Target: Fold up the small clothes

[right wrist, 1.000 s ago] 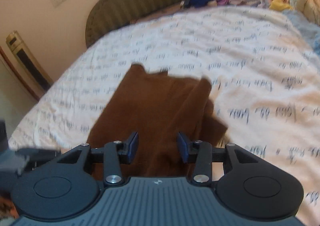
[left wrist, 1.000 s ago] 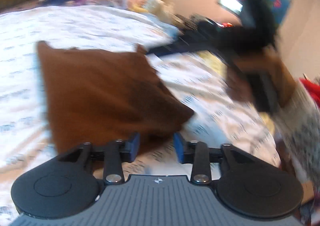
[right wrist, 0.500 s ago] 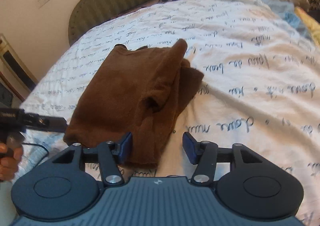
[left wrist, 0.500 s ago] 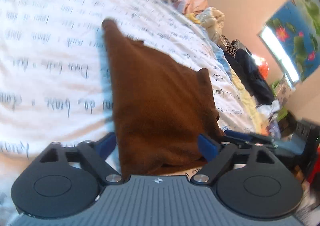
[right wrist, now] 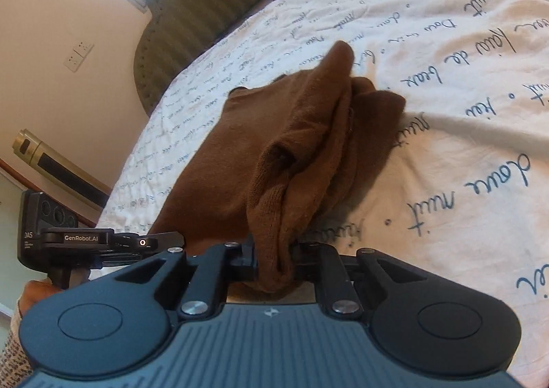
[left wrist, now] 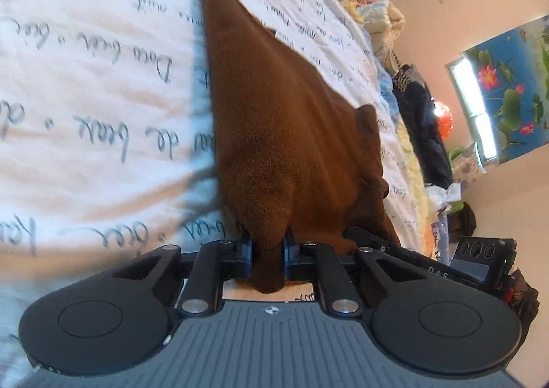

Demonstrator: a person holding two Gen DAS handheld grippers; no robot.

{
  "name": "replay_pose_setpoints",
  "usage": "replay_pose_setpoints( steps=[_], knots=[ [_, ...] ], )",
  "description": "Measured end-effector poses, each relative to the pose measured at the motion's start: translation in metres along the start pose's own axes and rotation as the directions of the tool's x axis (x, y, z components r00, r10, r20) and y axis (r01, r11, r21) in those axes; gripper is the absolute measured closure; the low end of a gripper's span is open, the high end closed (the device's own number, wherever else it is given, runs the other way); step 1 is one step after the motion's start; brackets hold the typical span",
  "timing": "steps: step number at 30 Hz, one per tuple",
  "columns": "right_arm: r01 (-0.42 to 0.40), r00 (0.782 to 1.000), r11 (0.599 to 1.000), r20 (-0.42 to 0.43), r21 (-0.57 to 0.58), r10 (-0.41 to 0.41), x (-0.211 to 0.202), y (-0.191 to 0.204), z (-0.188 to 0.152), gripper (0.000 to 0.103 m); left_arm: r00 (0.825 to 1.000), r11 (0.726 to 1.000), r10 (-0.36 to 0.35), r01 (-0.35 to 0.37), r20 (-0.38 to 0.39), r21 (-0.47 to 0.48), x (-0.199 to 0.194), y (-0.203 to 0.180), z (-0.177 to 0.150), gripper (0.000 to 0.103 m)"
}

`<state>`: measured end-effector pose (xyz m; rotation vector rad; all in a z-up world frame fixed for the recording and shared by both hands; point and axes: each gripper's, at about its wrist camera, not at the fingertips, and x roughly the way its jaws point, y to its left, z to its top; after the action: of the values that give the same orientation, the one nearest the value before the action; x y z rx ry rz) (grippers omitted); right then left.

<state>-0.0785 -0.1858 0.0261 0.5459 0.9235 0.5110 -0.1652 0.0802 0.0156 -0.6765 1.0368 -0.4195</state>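
Brown garment [left wrist: 284,134] on bedsheet [left wrist: 85,79], pinched by both grippers

White script-printed bed [left wrist: 85,86] — brown garment [left wrist: 284,134] on it, clothes heap [left wrist: 374,10] beyond

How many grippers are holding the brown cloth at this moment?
2. The left gripper pinches the near edge of the brown cloth on the bed; the right gripper is shut on a bunched corner of the same near edge, beside it.
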Motion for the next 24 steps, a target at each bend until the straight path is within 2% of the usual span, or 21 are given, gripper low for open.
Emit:
replay_pose_setpoints(
  steps=[3, 7, 9, 10, 11, 12, 13, 14, 15, 16, 17, 19, 21, 24],
  knots=[
    [-0.009, 1.0, 0.999, -0.008, -0.035, 0.009, -0.002, 0.016, -0.002, 0.09, 1.0, 1.0, -0.011, 0.011, 0.018, 0.001, -0.019, 0.003, 0.002, 0.089],
    [0.037, 0.998, 0.998, -0.058, -0.052, -0.04, 0.001, 0.011, -0.025, 0.09, 1.0, 1.0, 0.003, -0.003, -0.009, 0.015, -0.027, 0.011, -0.018, 0.089],
    [0.073, 0.995, 0.989, -0.066, -0.126, -0.081, 0.008, 0.008, -0.04, 0.083, 0.999, 0.998, 0.04, -0.039, -0.026, 0.047, -0.022, 0.018, -0.033, 0.088],
    [0.076, 0.995, 0.992, -0.049, -0.104, -0.081, 0.007, 0.003, -0.042, 0.068, 0.998, 0.997, 0.056, -0.054, -0.033, 0.049, -0.018, 0.025, -0.038, 0.086],
    [0.085, 0.996, 0.993, -0.026, -0.077, -0.087, 0.002, -0.001, -0.04, 0.045, 0.998, 0.999, 0.046, -0.045, -0.035, 0.025, -0.016, 0.032, -0.038, 0.076],
    [0.09, 0.996, 0.994, 0.008, -0.062, -0.09, -0.006, -0.003, -0.035, 0.033, 0.999, 1.0, 0.03, -0.03, -0.018, 0.007, -0.02, 0.035, -0.036, 0.072],
    [0.094, 0.994, 0.994, 0.06, -0.052, -0.091, -0.014, -0.006, -0.03, 0.011, 0.999, 0.999, 0.038, -0.039, 0.004, 0.012, -0.028, 0.033, -0.031, 0.066],
    [0.109, 0.987, 0.993, 0.121, -0.043, -0.104, -0.022, -0.009, -0.023, 0.0, 0.997, 0.997, 0.064, -0.065, 0.042, 0.03, -0.037, 0.028, -0.025, 0.043],
    [0.118, 0.982, 0.992, 0.155, -0.039, -0.111, -0.026, -0.015, -0.014, 0.0, 0.992, 0.995, 0.083, -0.088, 0.09, 0.055, -0.047, 0.021, -0.017, 0.008],
    [0.117, 0.981, 0.993, 0.162, -0.028, -0.111, -0.026, -0.023, -0.004, 0.0, 0.988, 0.993, 0.075, -0.086, 0.135, 0.081, -0.054, 0.016, -0.007, 0.0],
    [0.12, 0.98, 0.993, 0.156, 0.005, -0.12, -0.024, -0.031, 0.006, 0.0, 0.988, 0.993, 0.052, -0.067, 0.149, 0.094, -0.058, 0.013, 0.004, 0.003],
    [0.096, 0.988, 0.993, 0.115, 0.062, -0.103, -0.011, -0.049, 0.022, 0.0, 0.985, 0.997, 0.026, -0.038, 0.17, 0.069, -0.057, 0.011, 0.027, 0.001],
    [0.079, 0.991, 0.991, 0.097, 0.109, -0.09, 0.004, -0.061, 0.033, 0.0, 0.99, 0.998, 0.014, -0.022, 0.141, 0.053, -0.038, 0.011, 0.048, 0.0],
    [0.018, 0.996, 0.99, 0.081, 0.137, -0.029, 0.017, -0.069, 0.039, 0.0, 0.996, 0.998, 0.051, -0.053, 0.075, 0.018, 0.004, 0.015, 0.069, 0.0]
  ],
)
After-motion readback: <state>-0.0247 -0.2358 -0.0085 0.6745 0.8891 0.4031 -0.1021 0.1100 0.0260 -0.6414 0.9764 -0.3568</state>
